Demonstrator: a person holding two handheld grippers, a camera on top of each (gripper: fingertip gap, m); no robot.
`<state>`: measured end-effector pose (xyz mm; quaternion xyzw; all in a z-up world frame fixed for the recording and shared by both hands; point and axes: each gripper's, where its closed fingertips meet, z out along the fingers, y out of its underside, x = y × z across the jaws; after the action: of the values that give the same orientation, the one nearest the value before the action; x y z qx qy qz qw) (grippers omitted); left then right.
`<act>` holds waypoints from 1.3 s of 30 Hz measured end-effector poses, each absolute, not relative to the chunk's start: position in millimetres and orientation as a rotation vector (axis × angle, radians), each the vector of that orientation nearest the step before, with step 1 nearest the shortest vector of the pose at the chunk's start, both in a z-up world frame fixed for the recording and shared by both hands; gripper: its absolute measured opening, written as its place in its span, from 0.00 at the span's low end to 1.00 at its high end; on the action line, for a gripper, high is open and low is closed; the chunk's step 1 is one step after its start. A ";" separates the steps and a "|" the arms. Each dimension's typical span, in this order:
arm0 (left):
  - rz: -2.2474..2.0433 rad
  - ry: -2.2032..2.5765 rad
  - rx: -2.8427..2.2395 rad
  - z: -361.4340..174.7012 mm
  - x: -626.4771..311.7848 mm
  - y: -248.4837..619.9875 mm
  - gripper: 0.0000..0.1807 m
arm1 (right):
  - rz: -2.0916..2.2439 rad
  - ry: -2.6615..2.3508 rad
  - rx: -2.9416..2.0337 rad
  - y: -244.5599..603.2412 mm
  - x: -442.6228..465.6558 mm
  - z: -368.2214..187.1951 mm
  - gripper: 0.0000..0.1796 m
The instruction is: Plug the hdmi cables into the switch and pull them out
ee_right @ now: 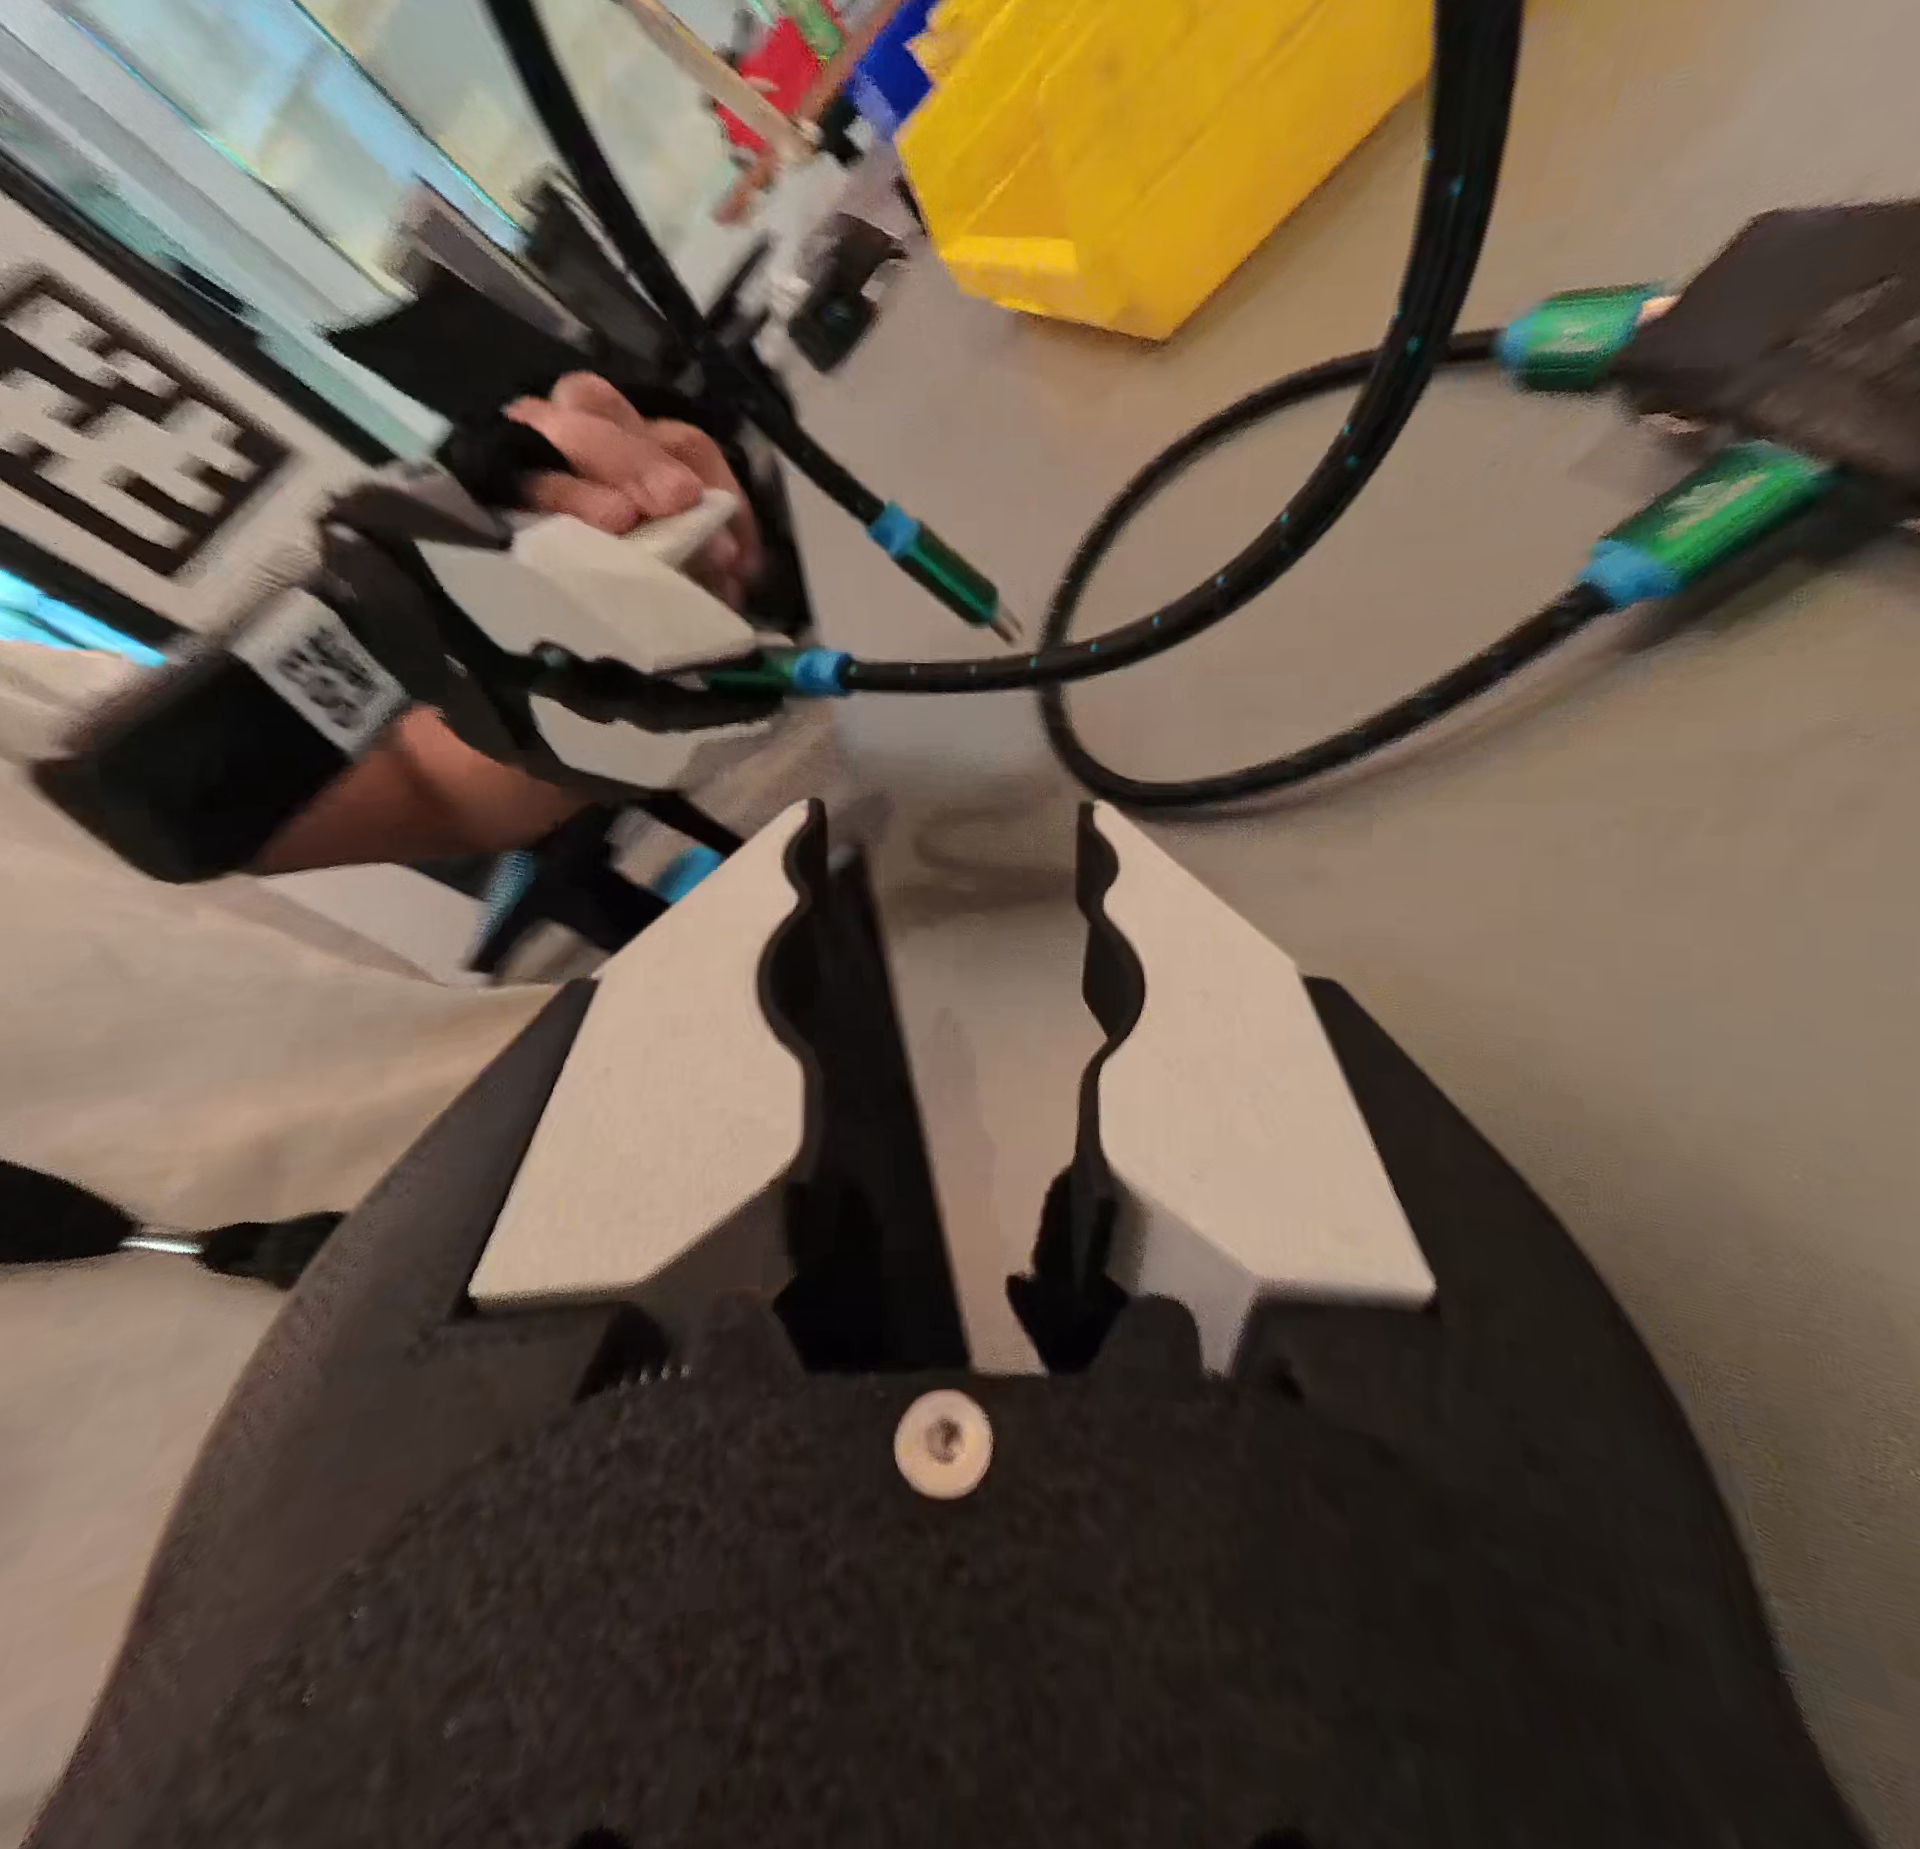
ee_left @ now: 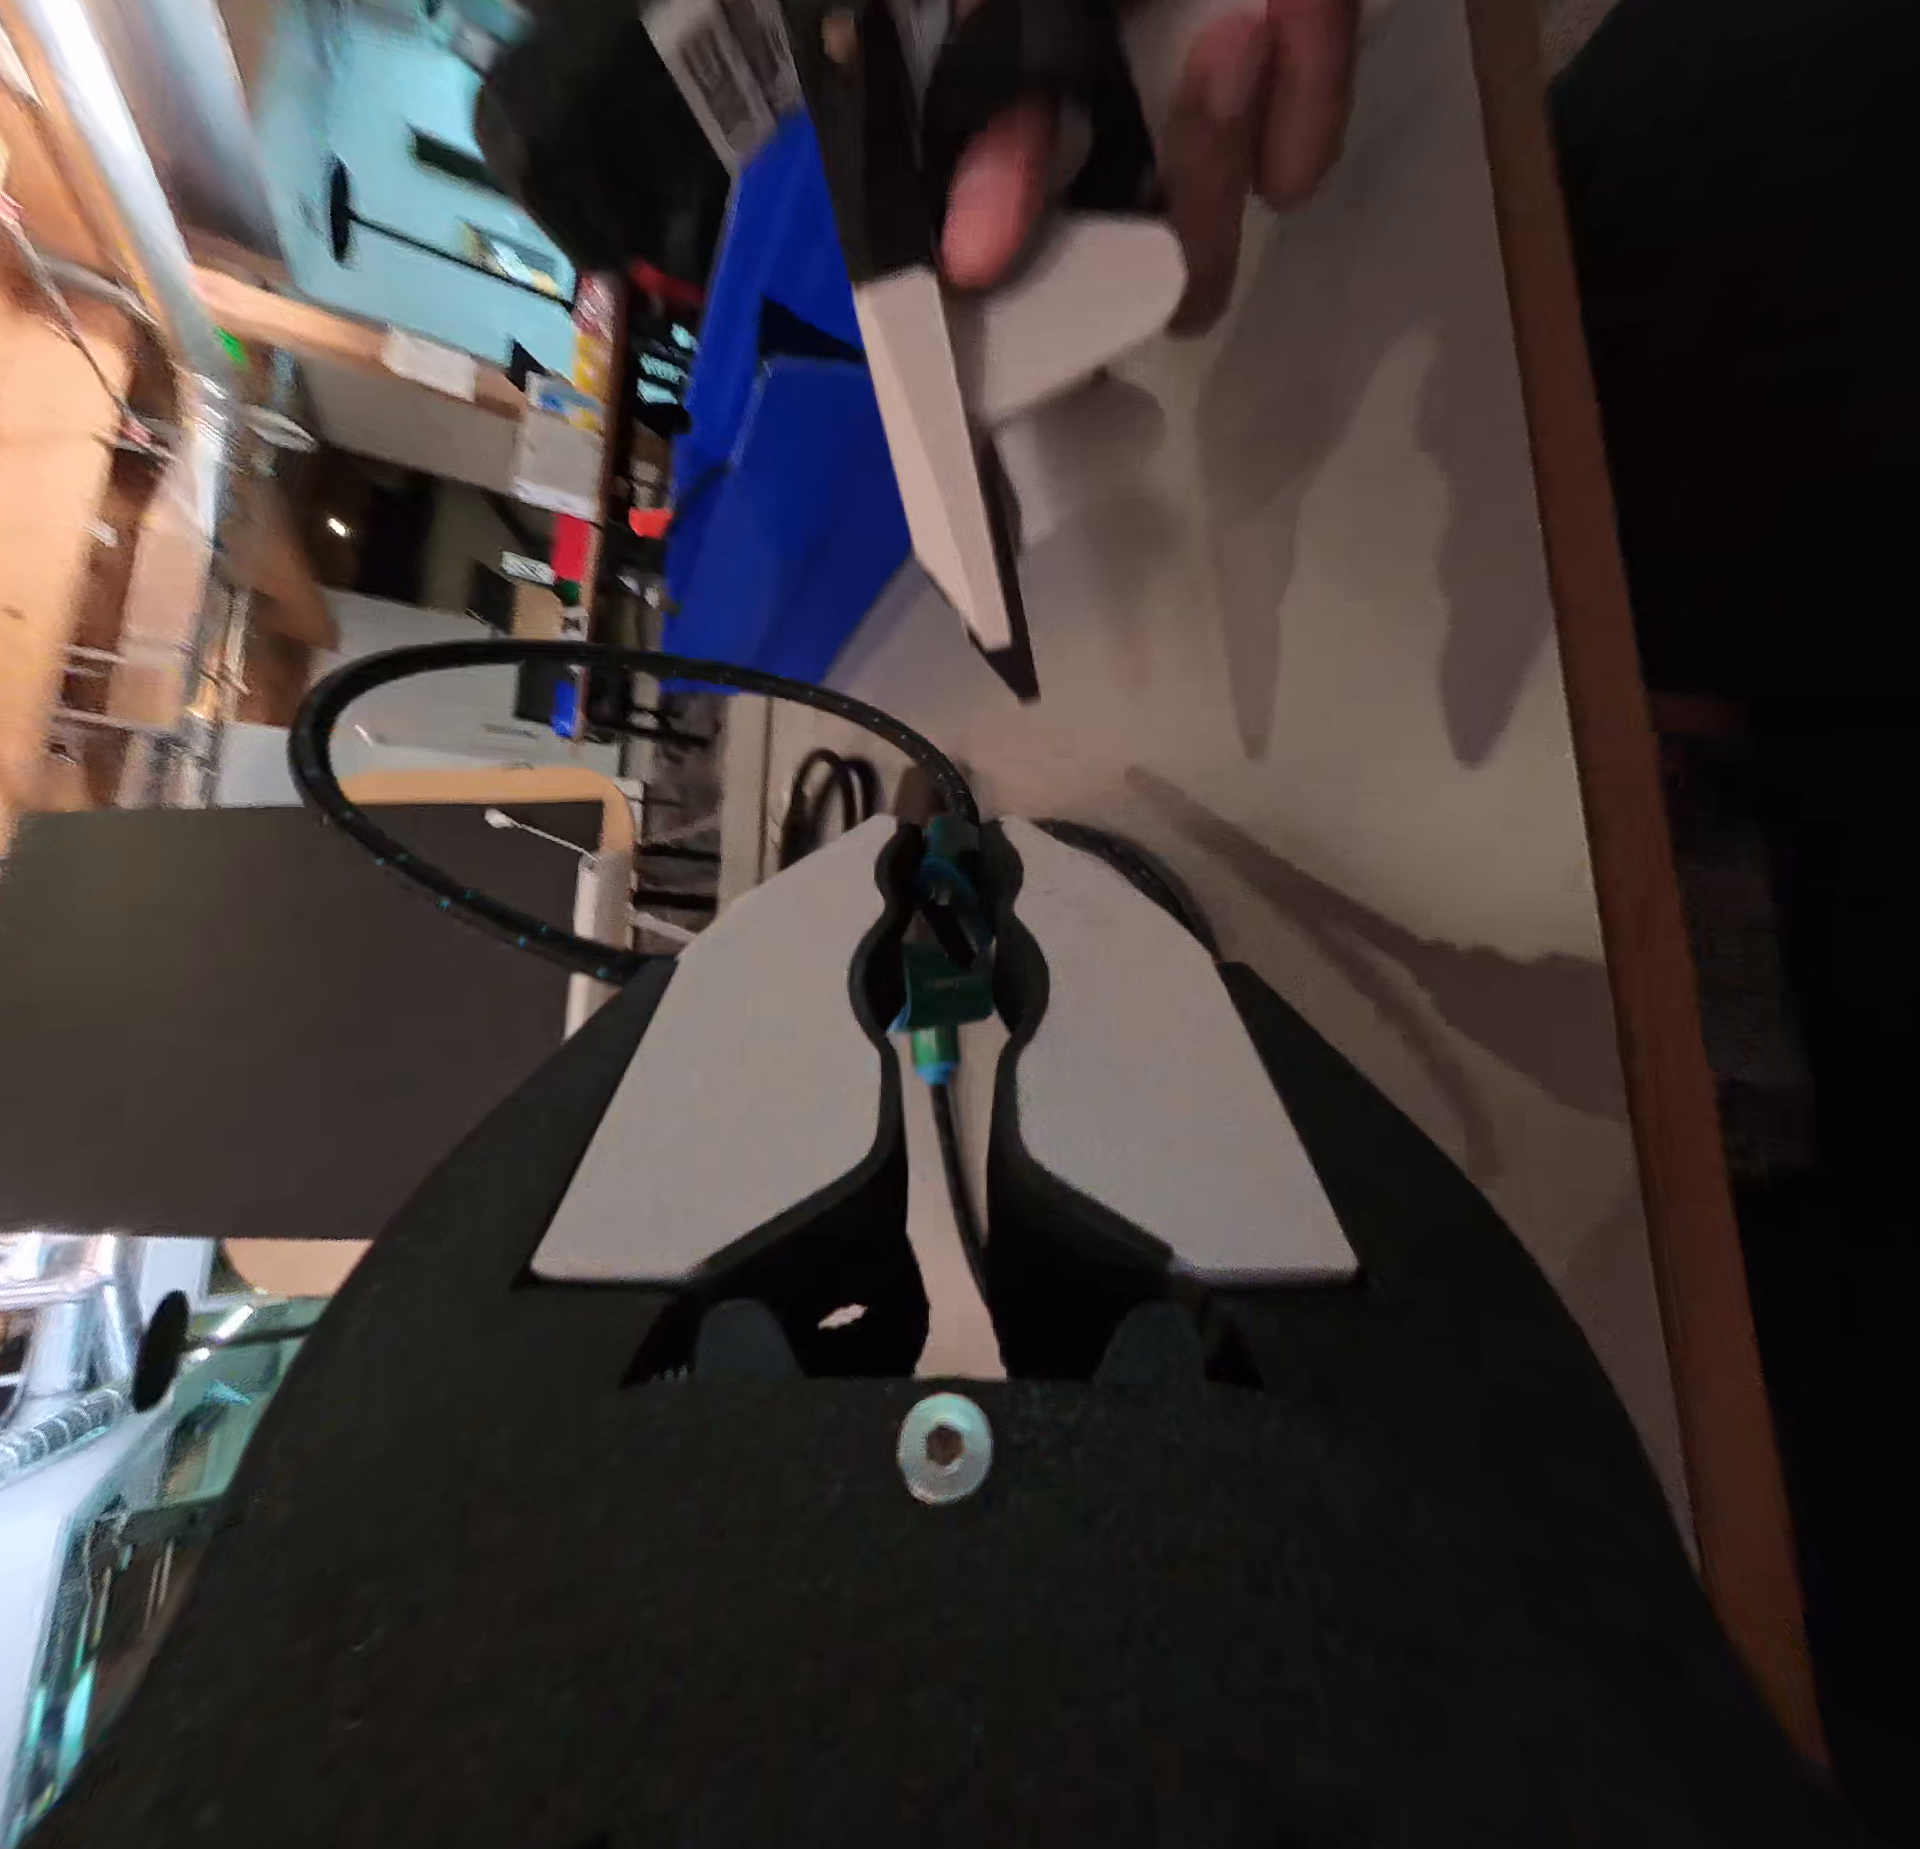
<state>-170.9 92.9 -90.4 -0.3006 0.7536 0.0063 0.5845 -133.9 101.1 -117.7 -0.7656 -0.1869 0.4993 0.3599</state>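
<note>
My left gripper (ee_left: 940,843) is shut on the green plug of an HDMI cable (ee_left: 940,984), whose black braided cord loops off to the left (ee_left: 312,750). In the right wrist view the left gripper (ee_right: 748,679) holds that plug (ee_right: 774,673) above the table. My right gripper (ee_right: 948,823) is open and empty, low over the table. It also shows edge-on in the left wrist view (ee_left: 997,646), held by a hand. The black switch (ee_right: 1787,345) lies at the right with two green plugs (ee_right: 1579,334) (ee_right: 1704,532) in it. Another loose plug (ee_right: 935,573) hangs free.
A yellow bin (ee_right: 1143,116) stands on the table behind the cables. A blue bin (ee_left: 790,449) stands at the table's far side. The white table (ee_left: 1351,656) has a wooden edge (ee_left: 1621,864). Shelves and boxes fill the background. The grippers' ends are close to 5 cm from one another. From my right tips it is roughly 15 cm to the black switch (ee_right: 1787,345); from my left, 20 cm.
</note>
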 end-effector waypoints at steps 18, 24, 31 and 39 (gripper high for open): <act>-0.177 1.652 -0.542 -63.3 -168.0 56.1 0.06 | 1.912 -0.510 -1.675 63.8 -164.6 -63.3 0.05; -0.433 1.616 -0.884 -81.9 -163.3 81.6 0.05 | 1.662 -0.461 -1.805 85.6 -153.6 -81.6 0.04; -1.200 1.495 -1.646 -124.0 -168.6 114.1 0.10 | 0.913 -0.423 -1.883 125.9 -92.4 -92.5 0.04; -1.053 1.514 -1.810 -134.2 -134.7 234.8 0.32 | 0.364 -0.267 -1.800 120.8 -41.8 -86.1 0.04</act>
<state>-134.7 234.8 -134.2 -0.6734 0.5633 -0.3917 0.2752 -41.8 120.8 -86.1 -0.7764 -0.1149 0.1571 0.5994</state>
